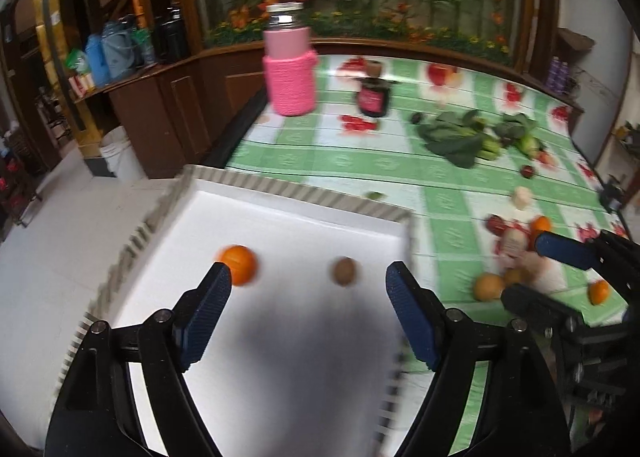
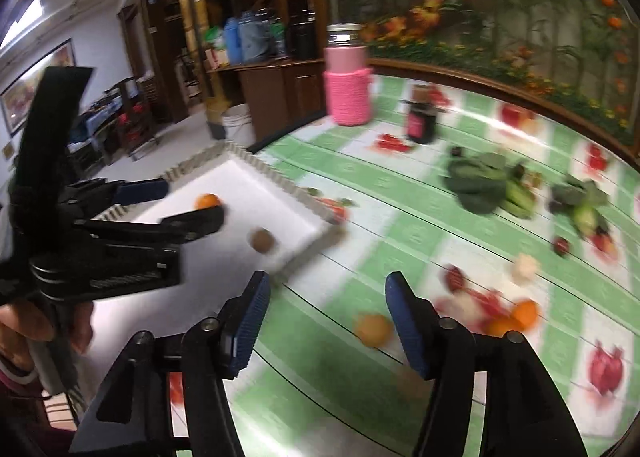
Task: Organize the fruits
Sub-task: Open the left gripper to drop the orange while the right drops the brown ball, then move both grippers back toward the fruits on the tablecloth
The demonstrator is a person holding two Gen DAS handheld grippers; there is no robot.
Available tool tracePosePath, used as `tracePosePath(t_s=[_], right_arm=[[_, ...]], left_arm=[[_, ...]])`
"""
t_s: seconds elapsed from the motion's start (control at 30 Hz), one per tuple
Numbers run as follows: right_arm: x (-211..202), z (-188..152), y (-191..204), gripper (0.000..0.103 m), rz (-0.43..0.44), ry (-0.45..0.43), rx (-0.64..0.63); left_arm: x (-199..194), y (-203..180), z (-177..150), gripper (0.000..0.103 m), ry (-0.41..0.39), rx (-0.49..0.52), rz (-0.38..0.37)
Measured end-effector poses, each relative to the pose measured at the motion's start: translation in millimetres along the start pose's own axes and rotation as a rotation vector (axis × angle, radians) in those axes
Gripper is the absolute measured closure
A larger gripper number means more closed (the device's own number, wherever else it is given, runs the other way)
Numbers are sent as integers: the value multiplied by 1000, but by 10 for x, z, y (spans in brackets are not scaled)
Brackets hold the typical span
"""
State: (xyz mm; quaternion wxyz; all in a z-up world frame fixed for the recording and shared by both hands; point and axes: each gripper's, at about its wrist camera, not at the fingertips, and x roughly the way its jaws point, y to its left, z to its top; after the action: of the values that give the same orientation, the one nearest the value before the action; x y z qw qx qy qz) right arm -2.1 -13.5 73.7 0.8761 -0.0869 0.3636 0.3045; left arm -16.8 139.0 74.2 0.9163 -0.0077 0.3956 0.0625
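A white tray with a ribbed rim holds an orange and a brown kiwi. My left gripper hangs open over the tray with nothing between its blue pads; the orange shows just past the left fingertip. In the right wrist view the same tray, orange and kiwi lie under the left gripper. My right gripper stands open and empty above the green checked cloth, right of the tray. A yellow-orange fruit lies beside its right finger. More oranges and red fruits lie further right.
A pink-sleeved bottle and a dark jar stand at the table's back. Leafy greens lie at mid-right. The tray sits at the table's left edge, with white floor and a white bucket beyond. A hand holds the left gripper.
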Motion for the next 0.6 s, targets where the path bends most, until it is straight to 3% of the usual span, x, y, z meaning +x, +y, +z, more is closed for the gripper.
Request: tracePosePath(t_s=[0.3, 0.6], right_arm=[[-284, -495, -765, 32, -136, 35, 105], [-383, -702, -1015, 32, -145, 43, 130]], left_arm=[[-73, -626, -112, 23, 17, 93, -110], [100, -1085, -180, 23, 58, 209, -153]])
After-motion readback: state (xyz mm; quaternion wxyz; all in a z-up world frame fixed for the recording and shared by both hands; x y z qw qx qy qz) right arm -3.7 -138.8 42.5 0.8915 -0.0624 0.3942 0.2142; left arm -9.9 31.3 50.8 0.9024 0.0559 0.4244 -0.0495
